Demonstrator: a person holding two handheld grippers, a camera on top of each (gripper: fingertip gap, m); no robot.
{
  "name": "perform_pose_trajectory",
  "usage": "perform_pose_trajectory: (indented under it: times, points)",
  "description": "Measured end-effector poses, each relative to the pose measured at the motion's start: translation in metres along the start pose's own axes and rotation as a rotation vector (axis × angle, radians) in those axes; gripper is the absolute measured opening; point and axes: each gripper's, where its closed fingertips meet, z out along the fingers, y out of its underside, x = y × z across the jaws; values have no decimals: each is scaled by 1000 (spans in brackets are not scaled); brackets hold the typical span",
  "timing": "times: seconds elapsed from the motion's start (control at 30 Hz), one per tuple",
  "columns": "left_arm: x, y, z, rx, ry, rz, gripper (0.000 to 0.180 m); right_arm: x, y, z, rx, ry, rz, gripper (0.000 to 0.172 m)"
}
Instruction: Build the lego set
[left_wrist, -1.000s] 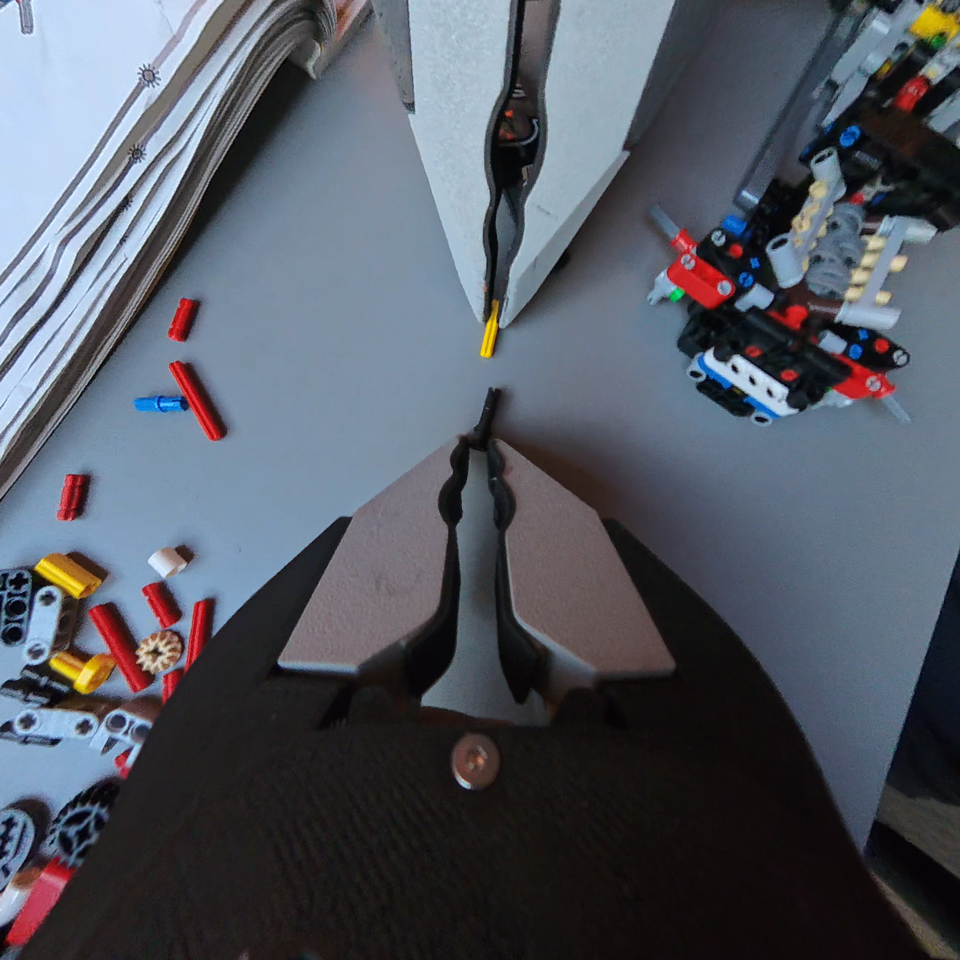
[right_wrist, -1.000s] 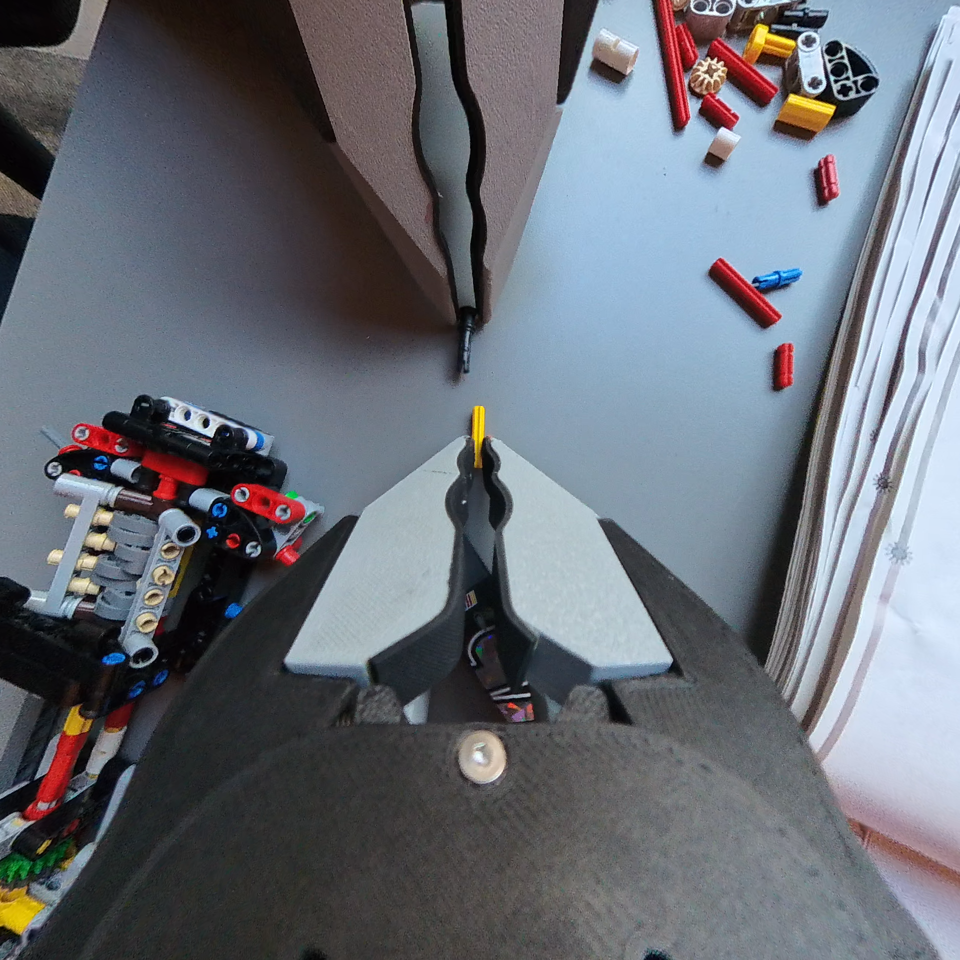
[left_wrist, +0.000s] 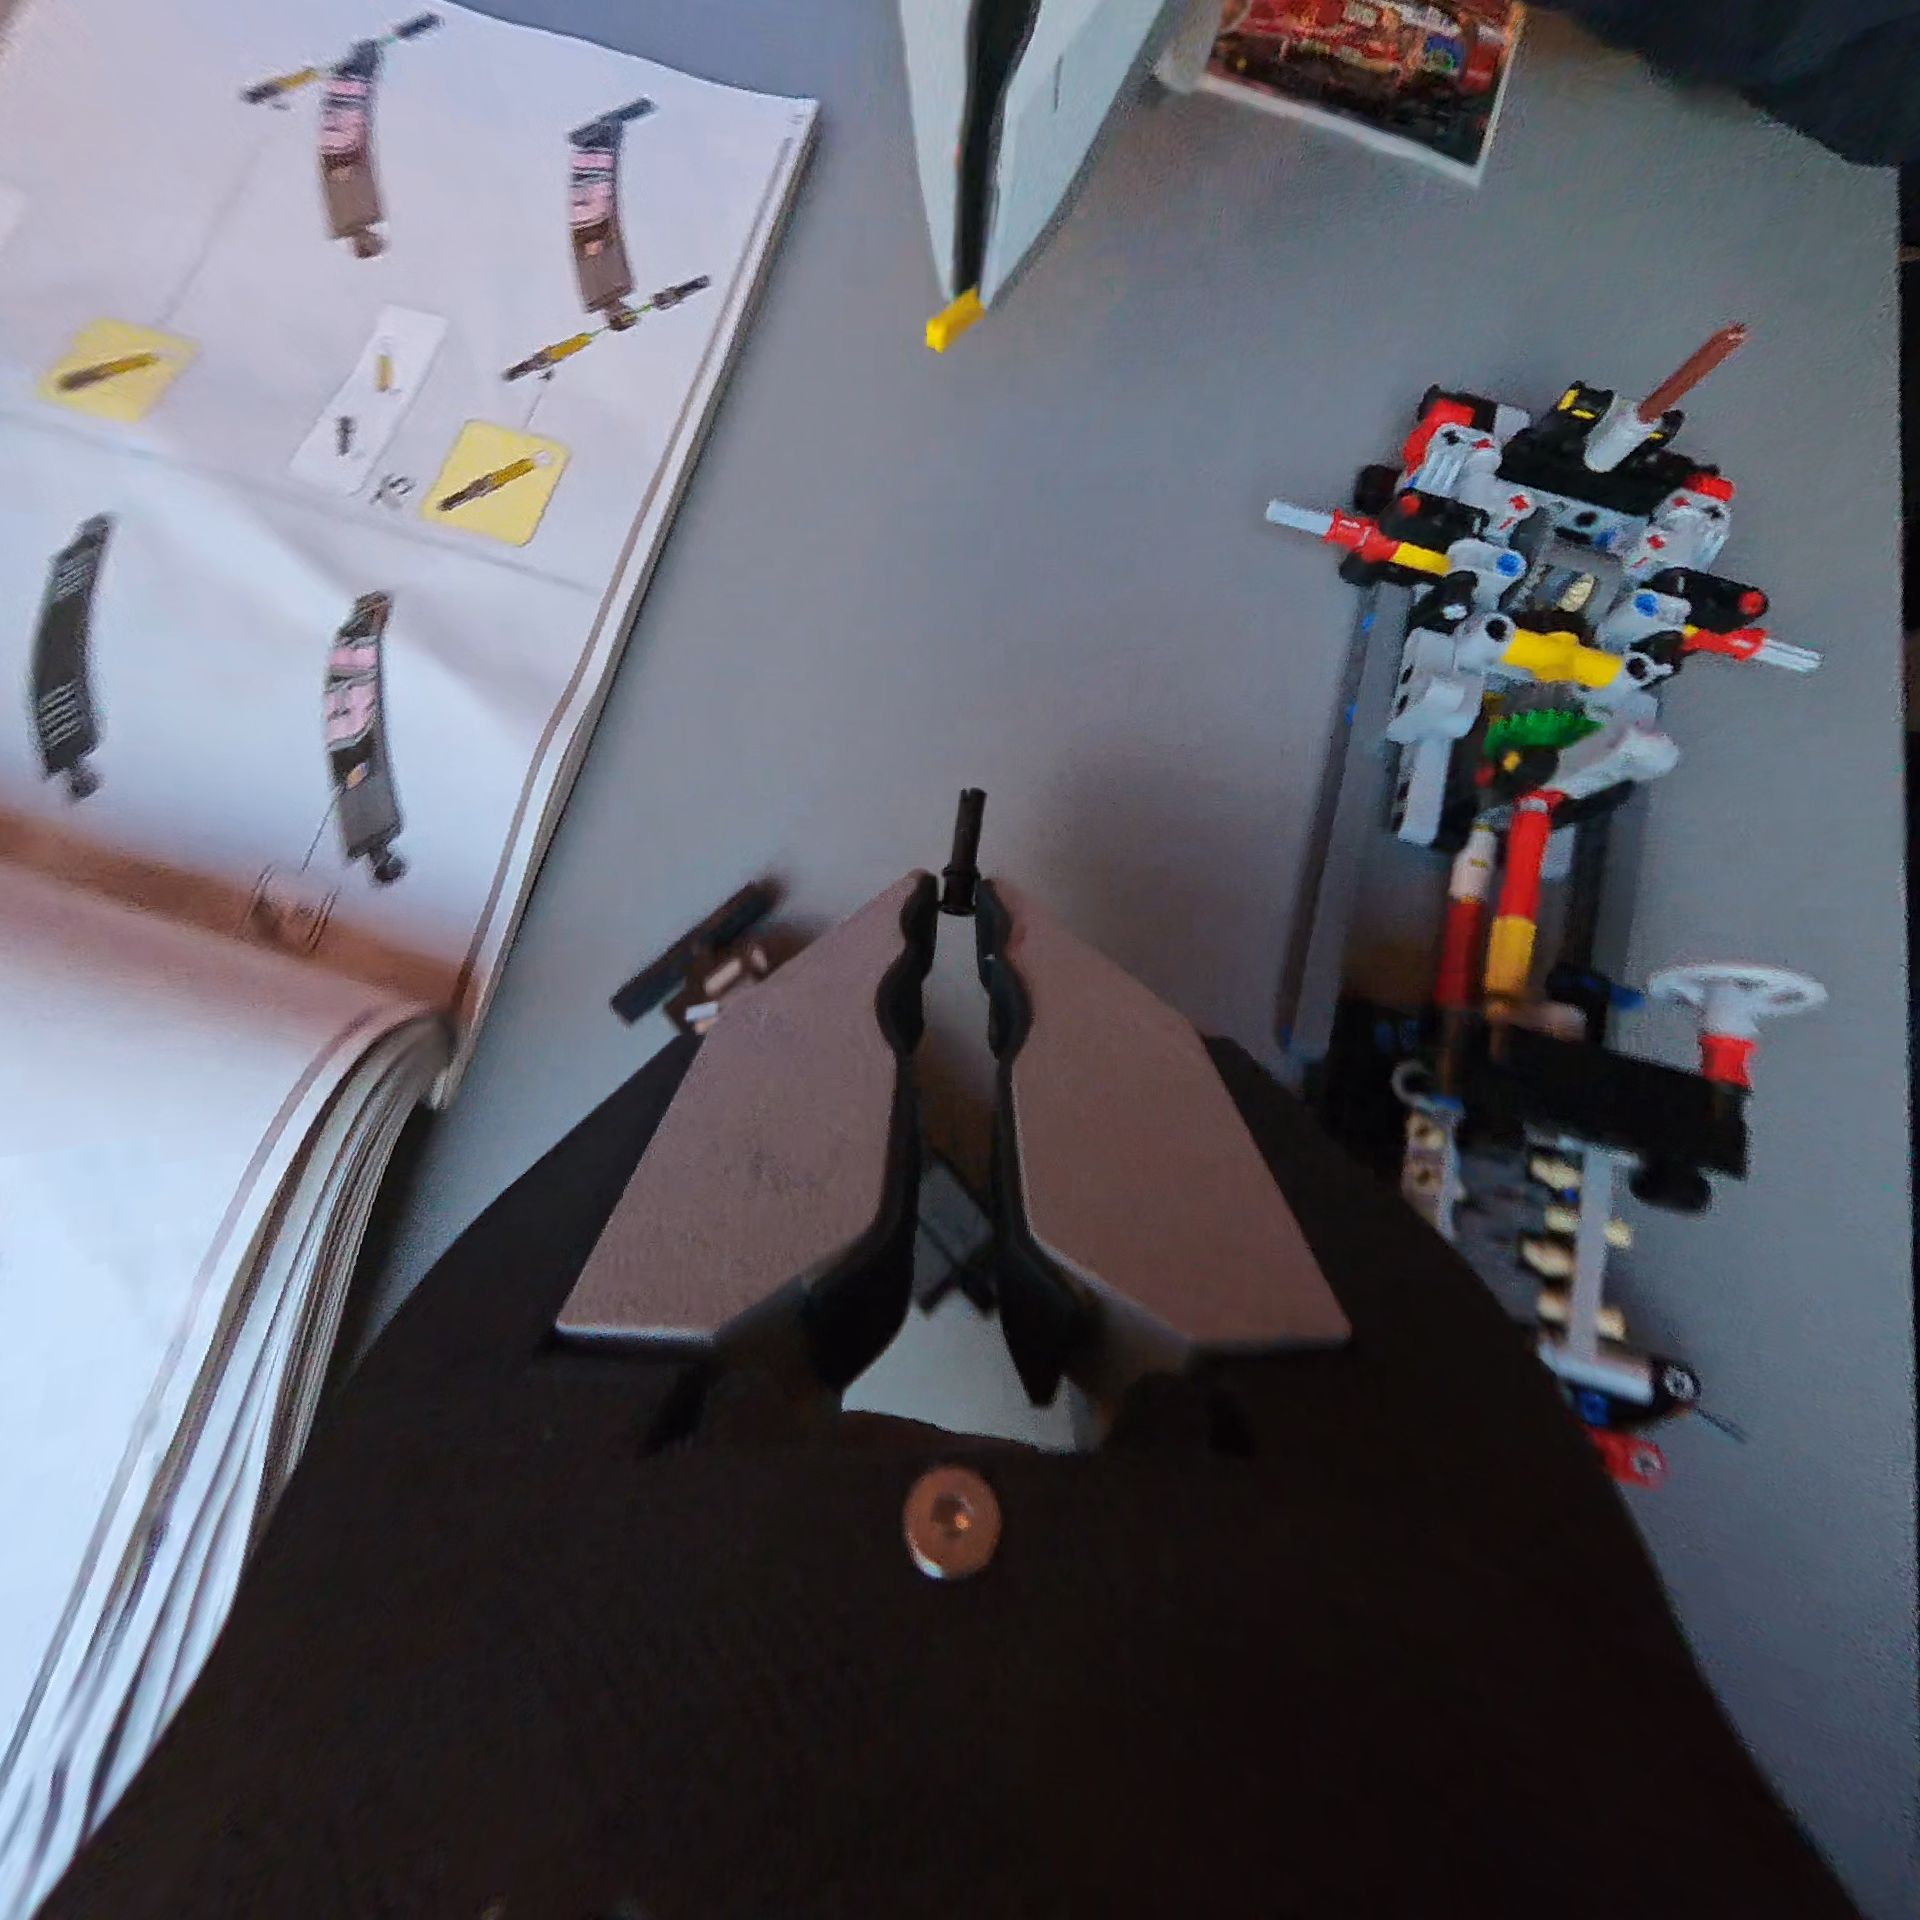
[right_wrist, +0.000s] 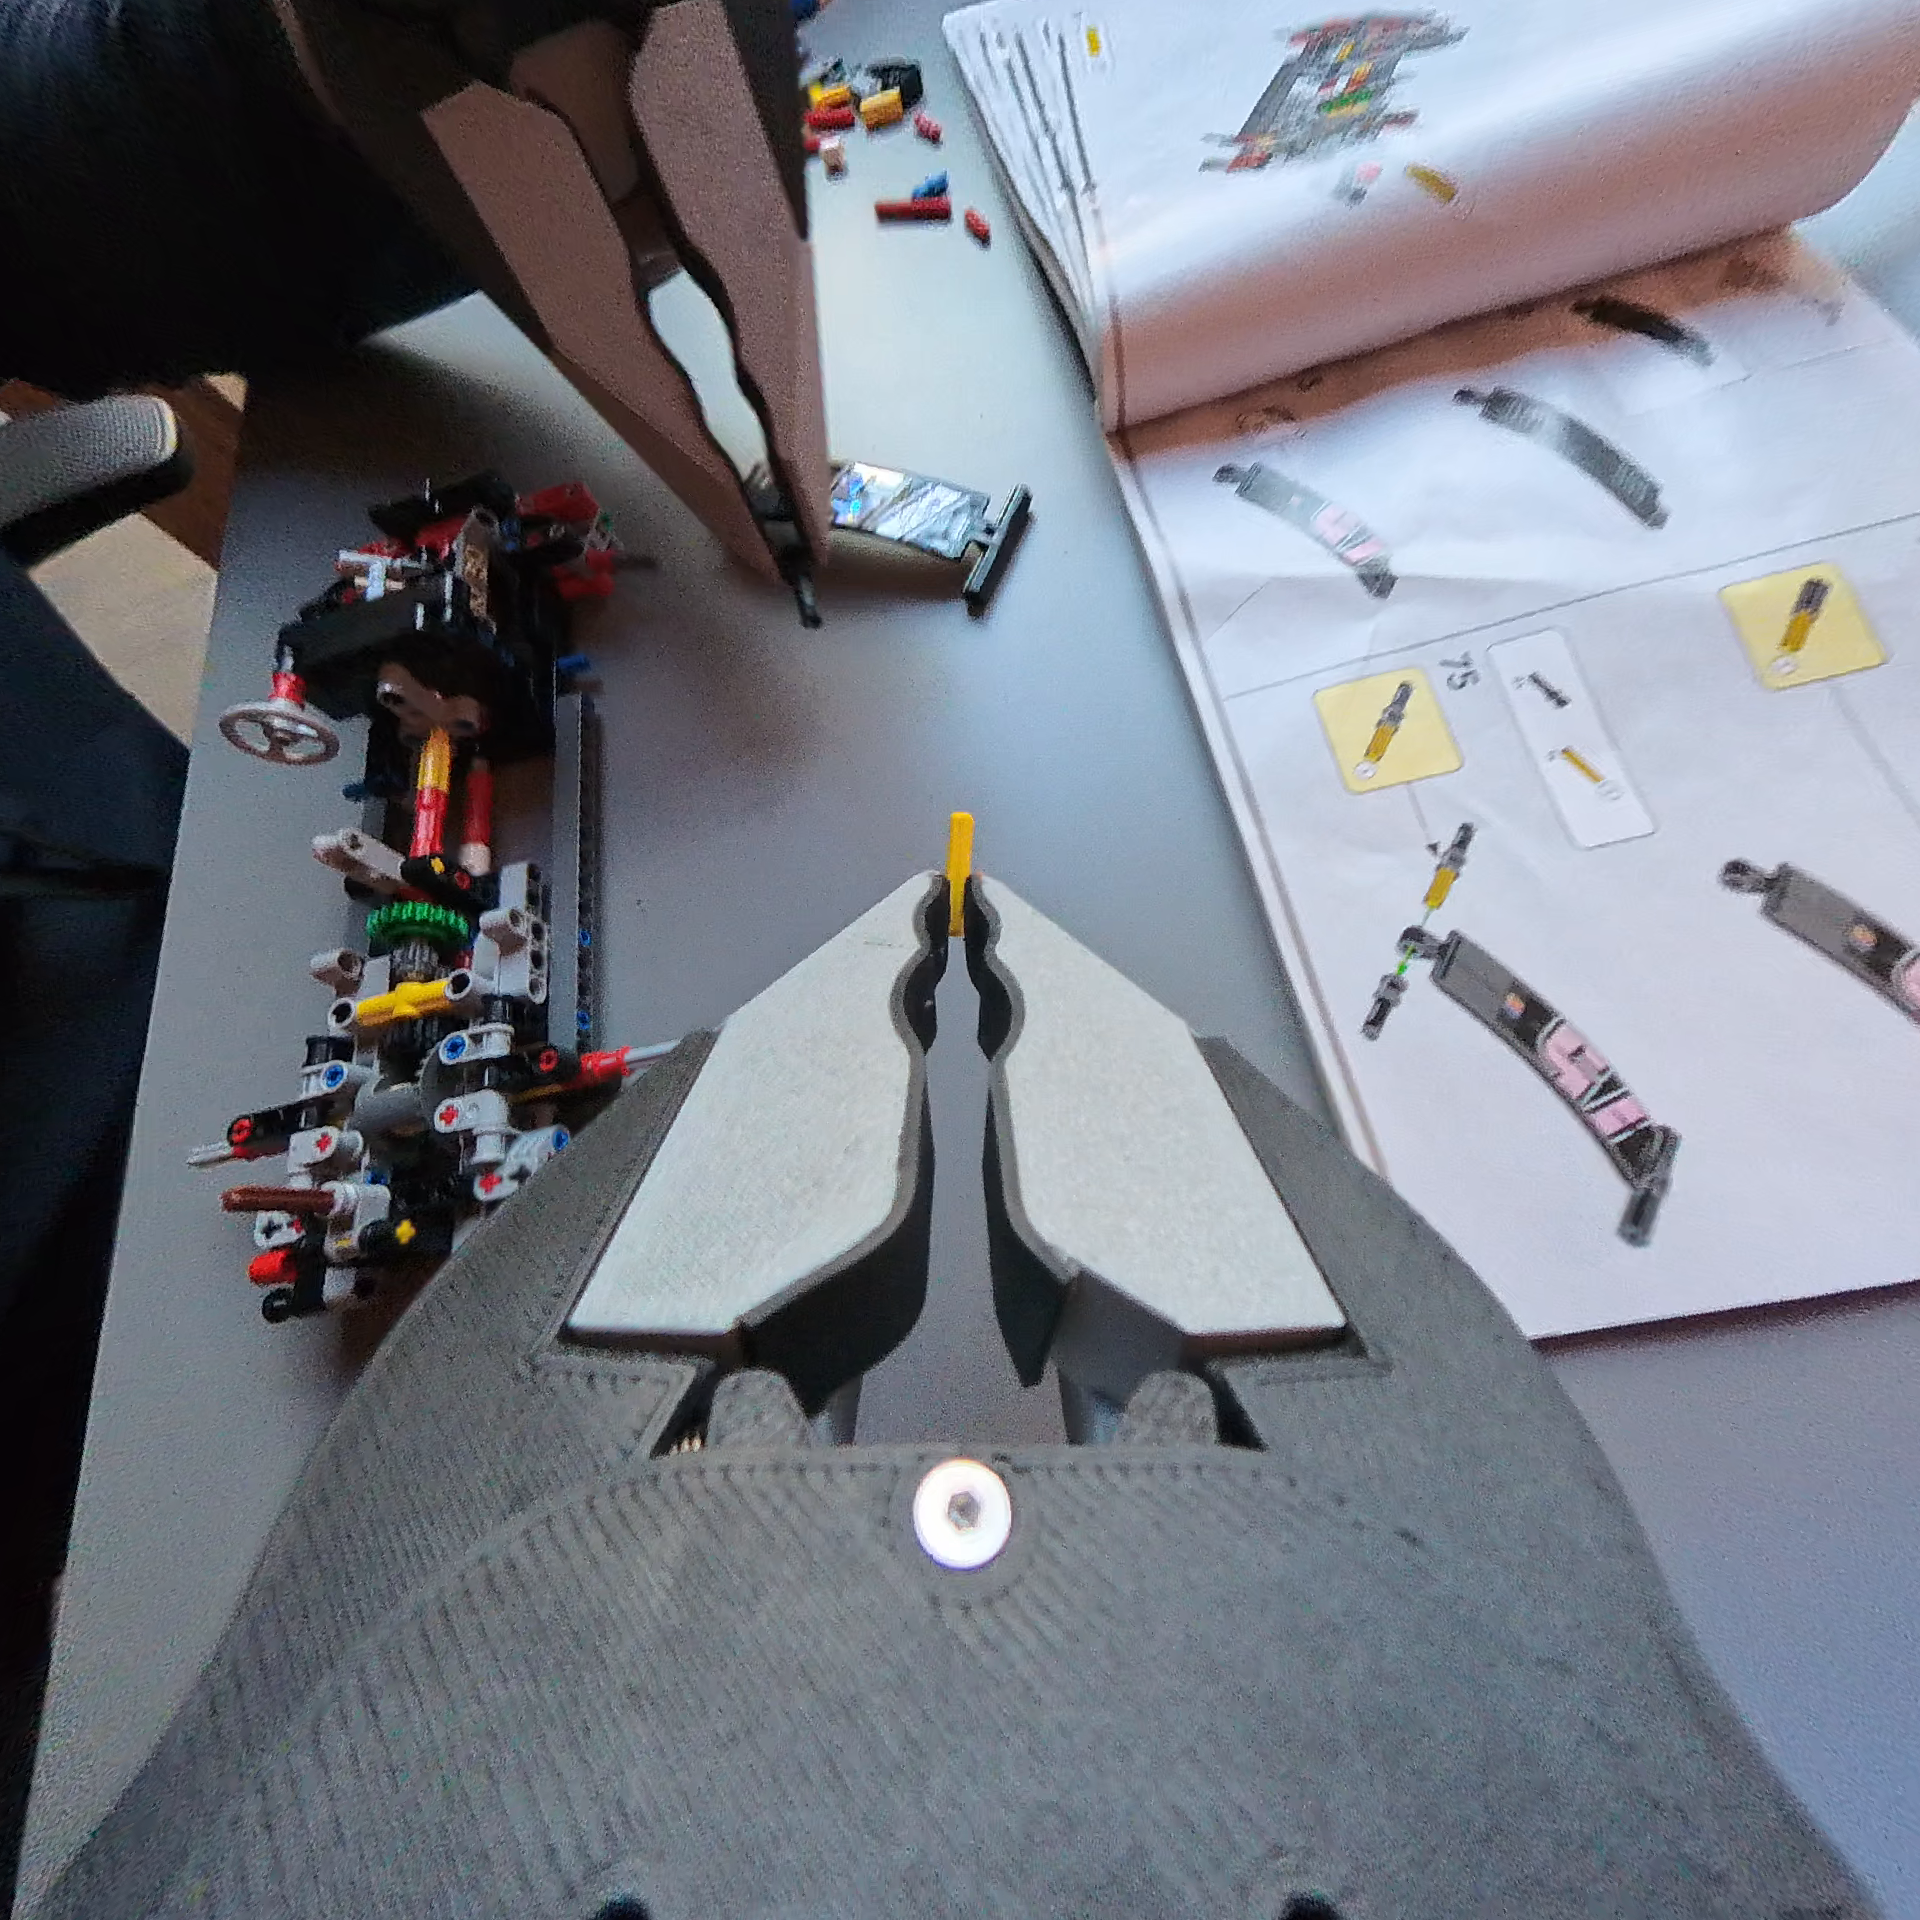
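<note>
The black pin (left_wrist: 964, 847) sits pinched at its collar in the tips of your left gripper (left_wrist: 958, 902), its free end pointing forward over the grey desk (left_wrist: 935, 582), while your right gripper (right_wrist: 958, 902) is clamped on a thin yellow axle (right_wrist: 960, 868) that sticks out past its pads. Both parts are gripped only at the very tips, so any twist will likely lever them loose; hold each one square and steady rather than squeezing harder. The two grippers face each other across bare desk and are well apart, each part aimed roughly toward the other; if you bring them together, line up the axes first and close along one straight line. Your left gripper hangs above the desk, tilted down and forward, just beside a flat black panel piece (left_wrist: 694, 951) that lies near its left finger. Your right gripper is pitched down in the same way. The open instruction booklet (right_wrist: 1558, 727) lies on one side of the gap, with its illustrated pages in plain sight, and the part-built model (right_wrist: 436, 883) of red, black, white and yellow pieces lies on the other. Loose pieces (right_wrist: 894, 135) lie scattered far behind your left gripper.
</note>
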Motion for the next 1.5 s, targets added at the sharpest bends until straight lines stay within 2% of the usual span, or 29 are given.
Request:
perform_pose_trajectory:
  times: [0.07, 0.2, 0.4, 0.73, 0.83, 0.9, 0.97, 1.07, 1.33, 1.5]
  points:
    - [-2, -4, 17, -22, 6, 12, 5, -2, 8, 3, -30, -19, 0, 0]
    - [7, 6, 35, -61, 41, -6, 5, -5, 16, 12, -80, -41, -5, 0]
    - [11, 6, 37, -11, 54, -35, 5, -5, 27, 23, -97, -78, 53, 0]
    - [12, 7, 35, 26, 90, -81, 4, -11, 34, 33, -138, -98, 38, 0]
    - [10, 8, 33, 1, 77, -81, 5, -13, 35, 35, -144, -104, 30, 0]
    - [7, 12, 28, -30, 56, -70, 17, -13, 35, 35, -145, -101, 26, 0]
    - [11, 19, 21, -82, 75, -61, 21, -13, 36, 34, -146, -97, 26, 0]
    - [14, 27, 15, -120, 82, -37, 20, -12, 36, 33, -146, -91, 23, 0]
    - [18, 18, 24, -124, 70, 22, 17, -14, 34, 34, -151, -78, 0, 0]
    - [48, 8, 33, -106, 230, -1, 18, -14, 30, 30, -134, -73, 0, 0]
